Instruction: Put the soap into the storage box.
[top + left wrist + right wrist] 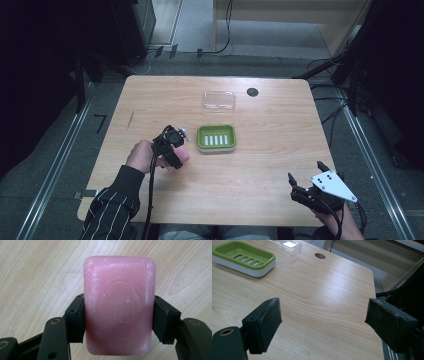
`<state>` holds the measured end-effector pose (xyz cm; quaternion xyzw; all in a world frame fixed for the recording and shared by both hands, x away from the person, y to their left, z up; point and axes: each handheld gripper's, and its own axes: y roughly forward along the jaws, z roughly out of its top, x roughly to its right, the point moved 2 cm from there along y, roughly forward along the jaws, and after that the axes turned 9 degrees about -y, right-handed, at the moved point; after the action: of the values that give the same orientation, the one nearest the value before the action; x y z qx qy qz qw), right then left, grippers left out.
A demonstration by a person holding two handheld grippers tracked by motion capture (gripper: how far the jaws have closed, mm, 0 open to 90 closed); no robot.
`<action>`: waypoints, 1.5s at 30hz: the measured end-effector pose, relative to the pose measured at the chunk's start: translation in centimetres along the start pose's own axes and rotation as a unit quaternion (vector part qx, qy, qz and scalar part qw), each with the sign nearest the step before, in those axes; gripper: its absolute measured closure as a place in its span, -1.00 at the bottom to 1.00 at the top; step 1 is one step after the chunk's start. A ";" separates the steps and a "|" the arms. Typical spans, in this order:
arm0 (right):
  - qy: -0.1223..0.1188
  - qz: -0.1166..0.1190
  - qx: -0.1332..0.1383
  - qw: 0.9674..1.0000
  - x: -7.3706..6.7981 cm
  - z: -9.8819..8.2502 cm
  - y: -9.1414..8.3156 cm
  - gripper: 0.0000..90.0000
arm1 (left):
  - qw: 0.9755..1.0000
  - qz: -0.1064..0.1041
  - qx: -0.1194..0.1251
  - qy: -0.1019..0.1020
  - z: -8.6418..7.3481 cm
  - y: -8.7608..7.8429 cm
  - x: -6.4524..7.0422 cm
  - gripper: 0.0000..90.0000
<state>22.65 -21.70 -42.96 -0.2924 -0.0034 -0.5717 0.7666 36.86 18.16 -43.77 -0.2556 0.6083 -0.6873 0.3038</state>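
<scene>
Pink soap (119,306) in left gripper (119,320)

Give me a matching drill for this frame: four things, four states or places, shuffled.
1. soap
2. soap dish
3. clear lid
4. right hand-held gripper

a. open, nothing between its jaws
b. green, empty, mid-table
c. clamped in the left hand-held gripper
d. lying beyond the dish, near the table's far edge

Pairs: 1-c, 2-b, 3-d, 4-a

The green soap dish (216,138) sits mid-table. The left gripper (172,142) hovers just left of it. The clear lid (219,100) lies just beyond it, and the right gripper (306,181) rests well to its right.
</scene>
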 end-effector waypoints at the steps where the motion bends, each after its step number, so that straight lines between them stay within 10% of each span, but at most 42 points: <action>1: 0.000 0.000 0.000 1.000 0.0 0.0 0.0 -0.70 | 1.000 0.000 -0.002 0.003 0.1 -0.1 0.0 -0.14; 45: 0.001 0.000 0.001 1.000 0.0 0.0 0.0 -0.70 | 0.996 0.006 0.023 0.084 4.8 -2.2 0.6 -0.14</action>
<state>22.66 -21.74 -42.95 -0.2908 -0.0034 -0.5718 0.7671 39.63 14.63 -41.03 -0.1862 0.6176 -0.7180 0.2615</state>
